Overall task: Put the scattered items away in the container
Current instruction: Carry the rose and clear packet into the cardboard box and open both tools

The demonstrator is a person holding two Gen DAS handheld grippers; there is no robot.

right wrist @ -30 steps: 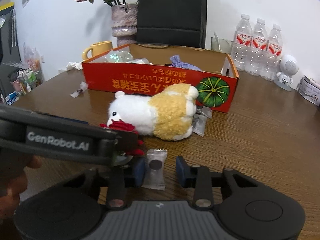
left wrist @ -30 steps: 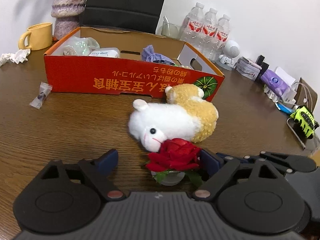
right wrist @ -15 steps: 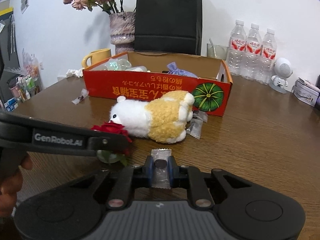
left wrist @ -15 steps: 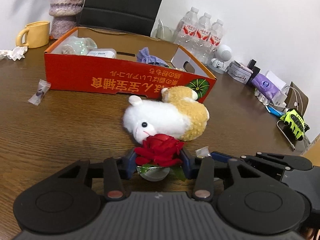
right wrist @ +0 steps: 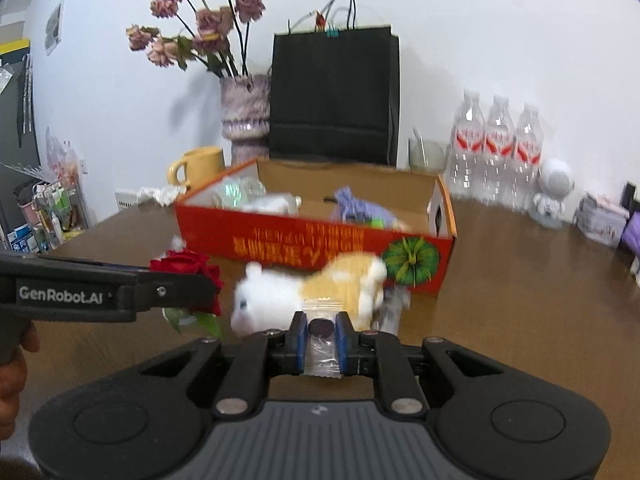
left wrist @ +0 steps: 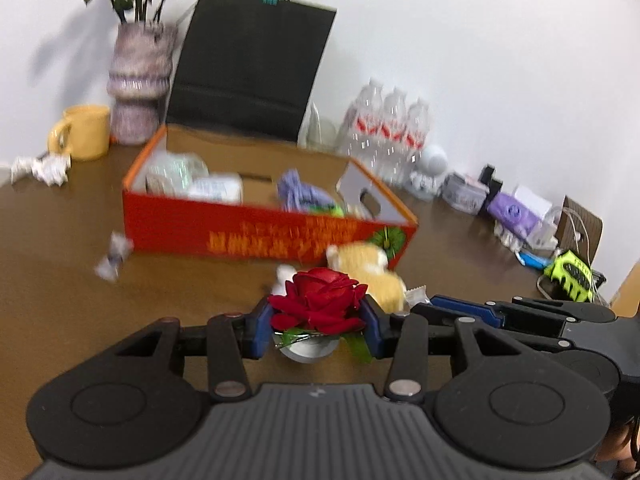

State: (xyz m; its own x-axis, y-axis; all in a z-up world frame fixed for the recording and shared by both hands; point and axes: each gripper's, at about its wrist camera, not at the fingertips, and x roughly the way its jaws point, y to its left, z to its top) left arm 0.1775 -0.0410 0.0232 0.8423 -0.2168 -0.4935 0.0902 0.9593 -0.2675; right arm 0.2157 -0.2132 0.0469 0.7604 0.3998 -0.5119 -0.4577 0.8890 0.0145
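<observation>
My left gripper is shut on a red rose with a small clear base and holds it above the table; the rose also shows in the right wrist view. My right gripper is shut on a clear-wrapped candy, lifted off the table. The red cardboard box stands behind, open-topped, with several items inside; it also shows in the right wrist view. A white and tan plush toy lies on the table in front of the box.
A wrapped candy lies left of the box, another wrapper by the plush. Behind stand a yellow mug, flower vase, black bag, water bottles. Clutter lines the right wall.
Both grippers have risen from the table with their loads, the rose and the candy. The views now look higher and farther over the box.
</observation>
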